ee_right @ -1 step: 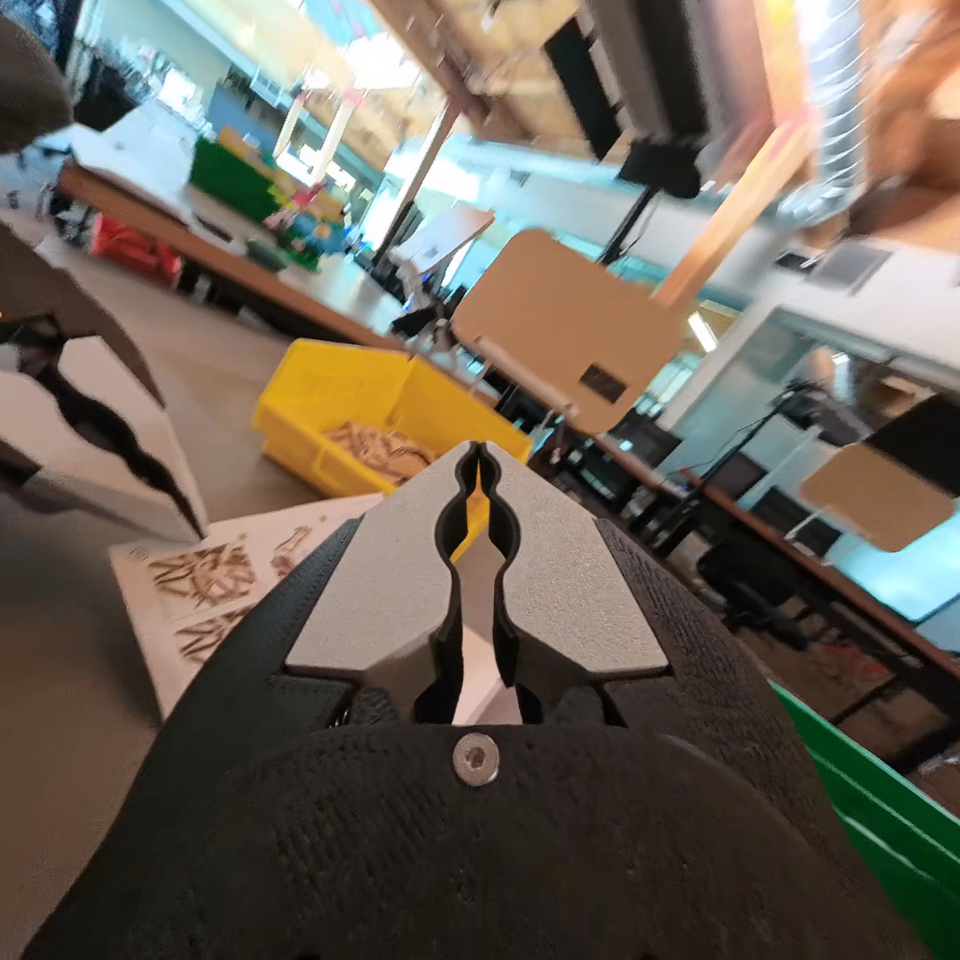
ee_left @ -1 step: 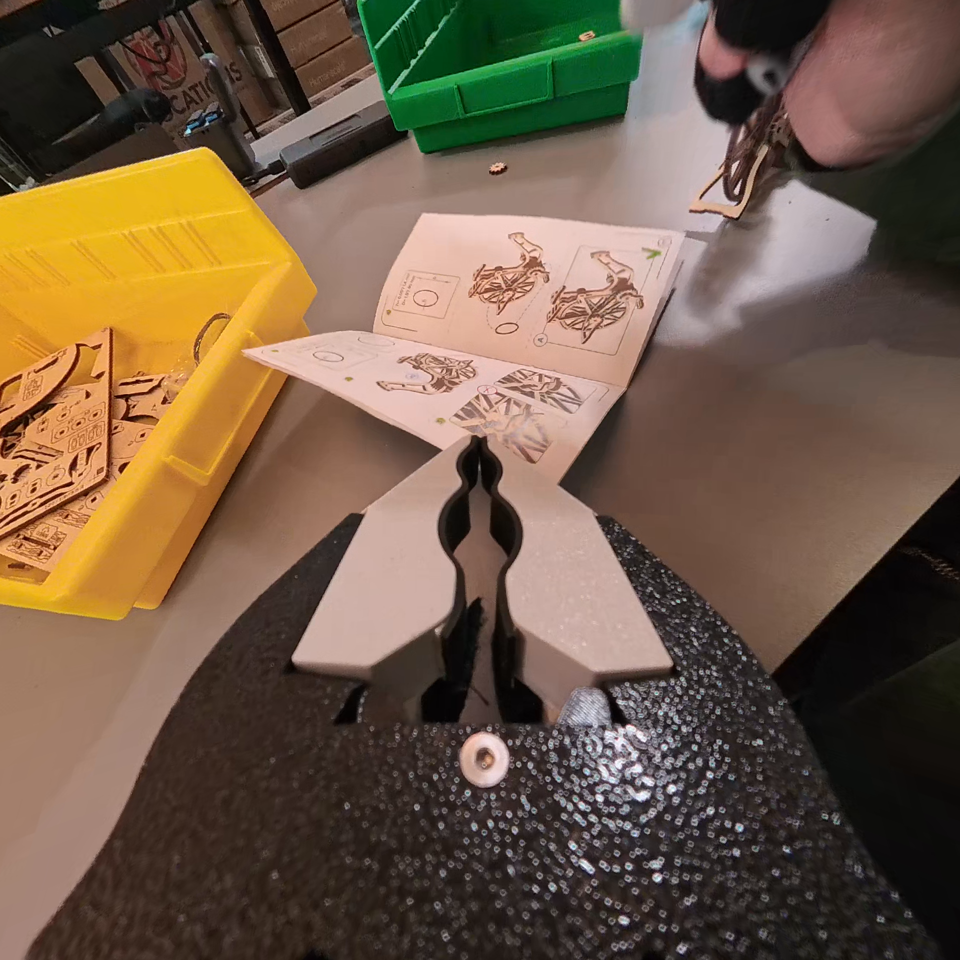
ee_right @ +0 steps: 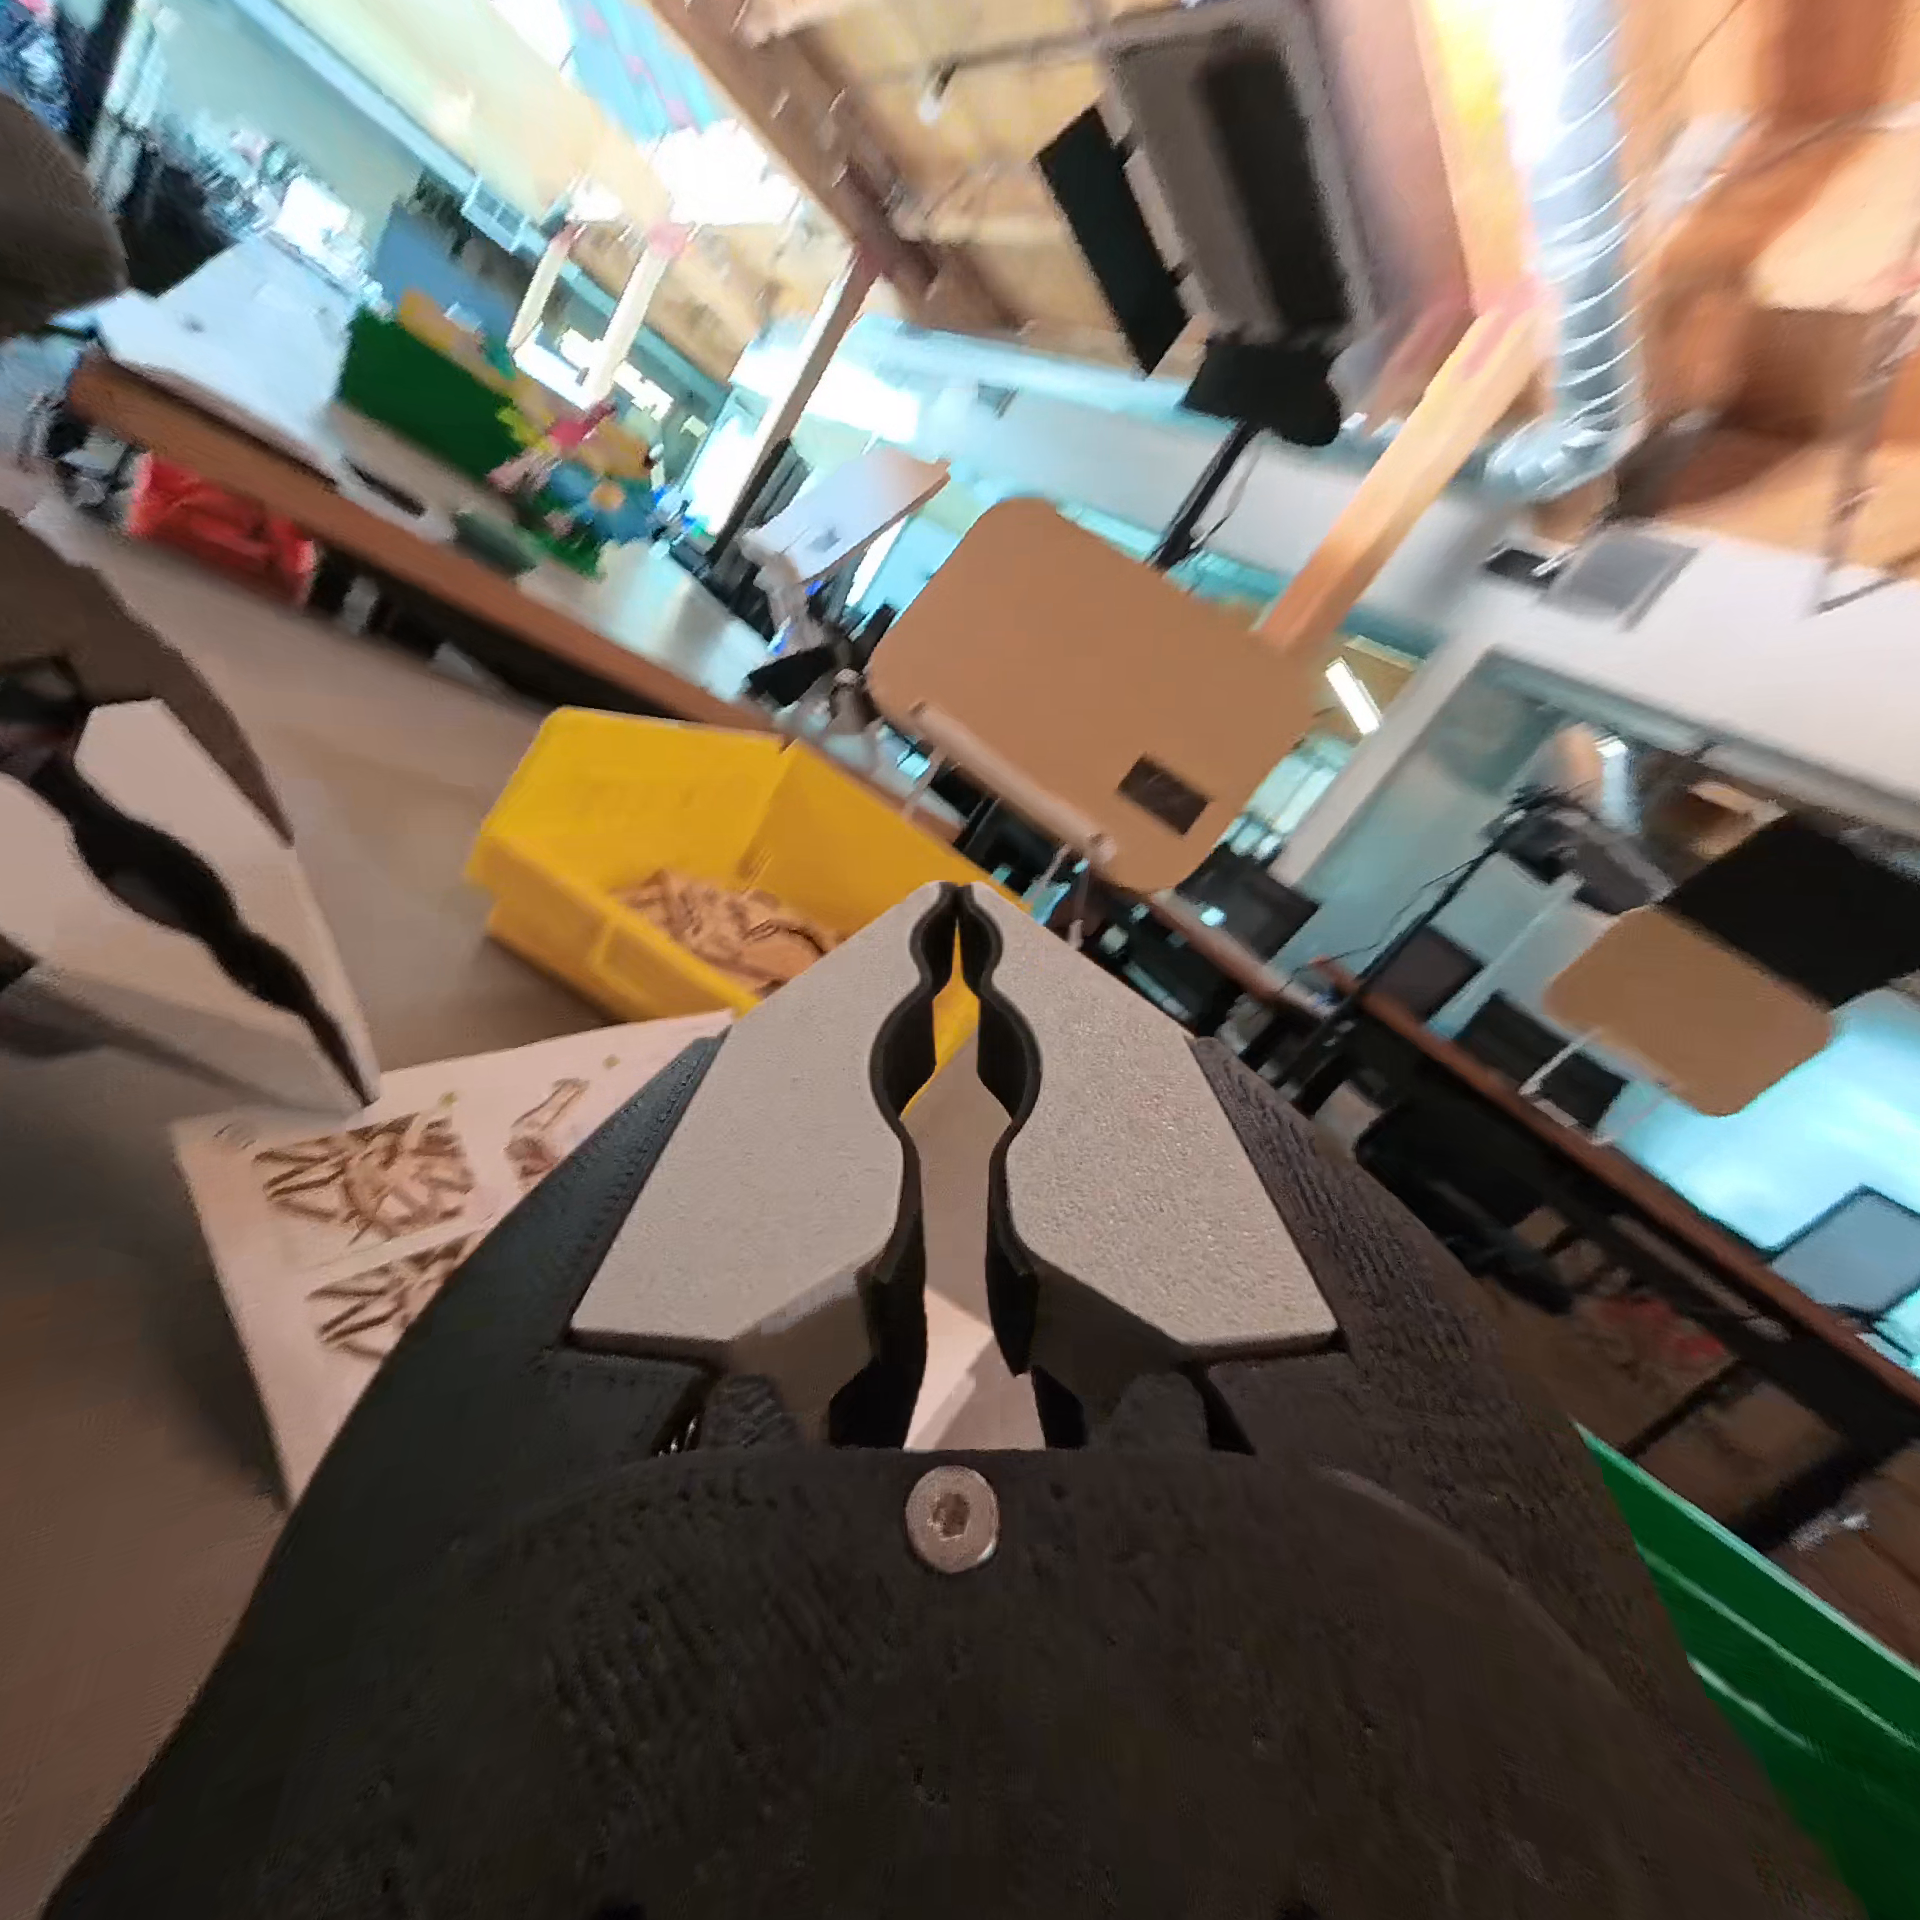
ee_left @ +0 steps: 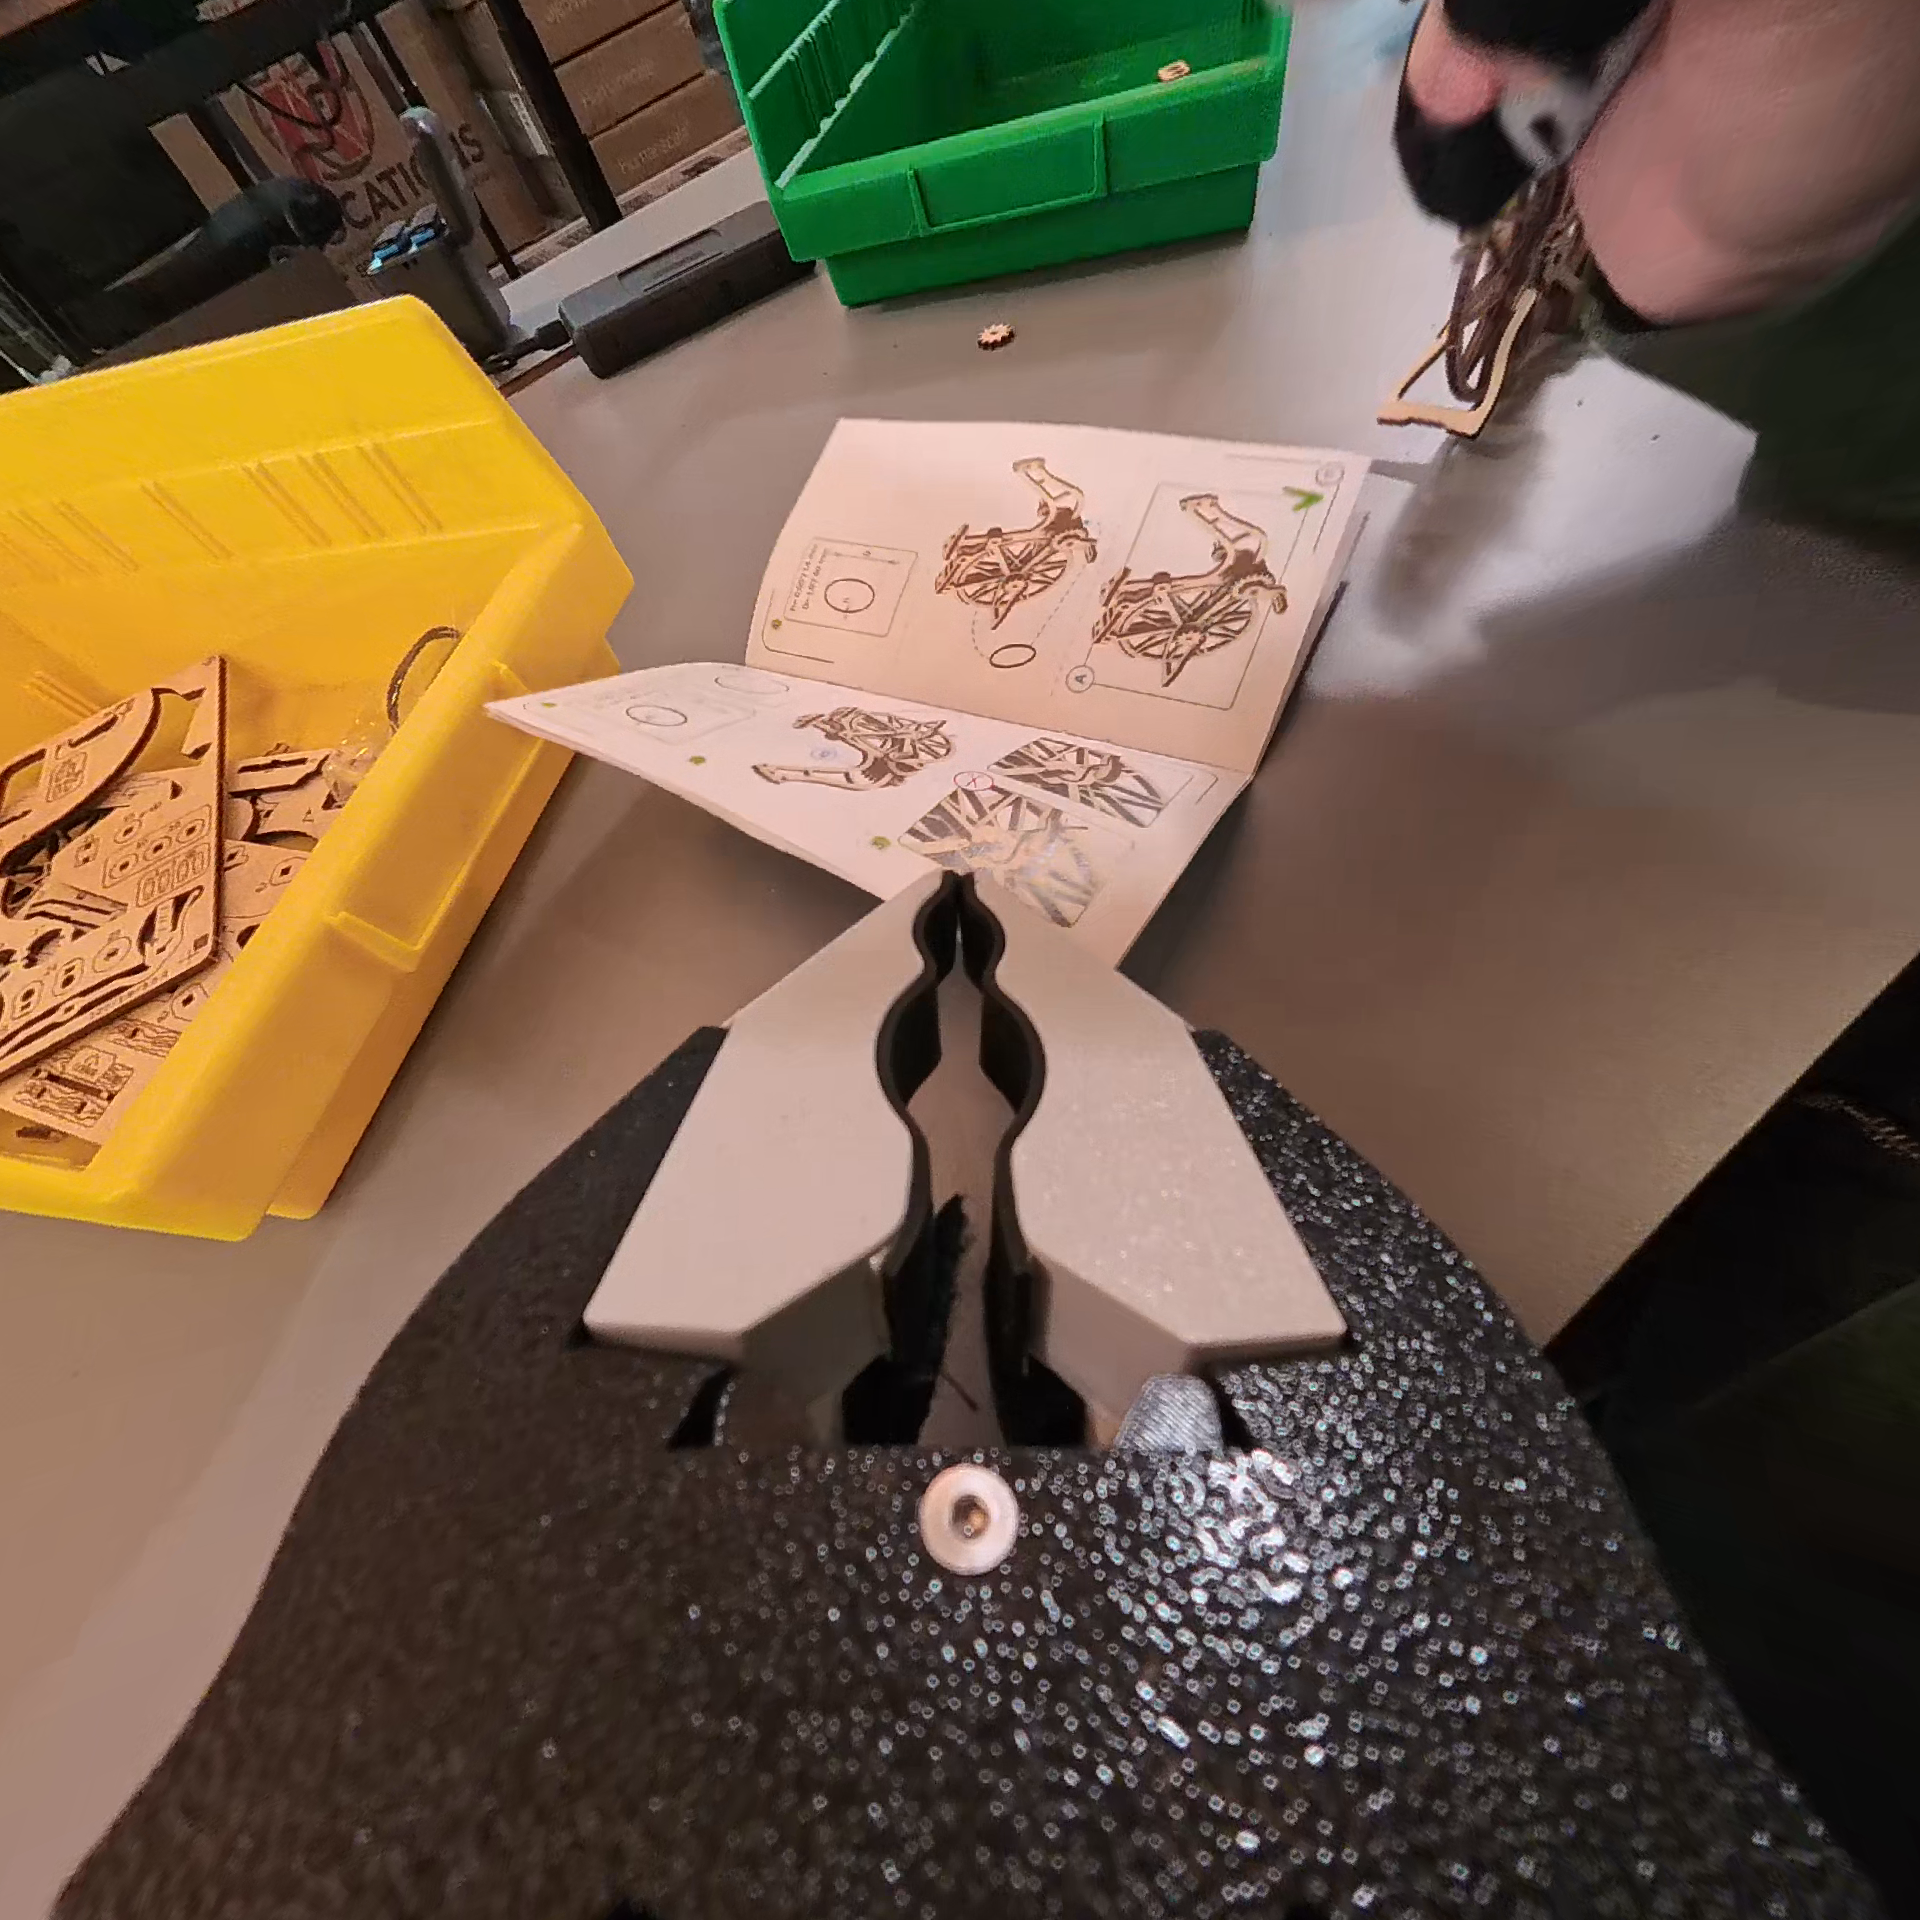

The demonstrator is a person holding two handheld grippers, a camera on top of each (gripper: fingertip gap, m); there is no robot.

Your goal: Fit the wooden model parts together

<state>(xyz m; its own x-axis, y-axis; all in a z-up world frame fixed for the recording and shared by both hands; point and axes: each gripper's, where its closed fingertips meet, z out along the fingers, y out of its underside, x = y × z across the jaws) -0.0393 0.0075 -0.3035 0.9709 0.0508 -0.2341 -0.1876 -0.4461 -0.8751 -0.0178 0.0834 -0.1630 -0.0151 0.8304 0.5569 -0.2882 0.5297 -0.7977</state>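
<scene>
**A:** Where do your grippers stand?

**B:** Your left gripper point(ee_left: 958, 883) hangs over the near page of the open instruction booklet point(ee_left: 1039, 644), its tips together on nothing. Your right gripper point(ee_right: 956, 896) is tilted up toward the room, tips likewise together and bare.

**A:** And the wooden parts?

**B:** Loose wooden sheets point(ee_left: 104, 862) lie in the yellow bin point(ee_left: 343, 935), left of the booklet. The partly built wooden model point(ee_left: 1496, 322) stands on the grey table point(ee_left: 1455, 987) beneath a blurred hand point(ee_left: 1704, 177), right of the green bin point(ee_left: 1018, 197). A small wooden gear point(ee_left: 995, 336) lies near that bin.
</scene>
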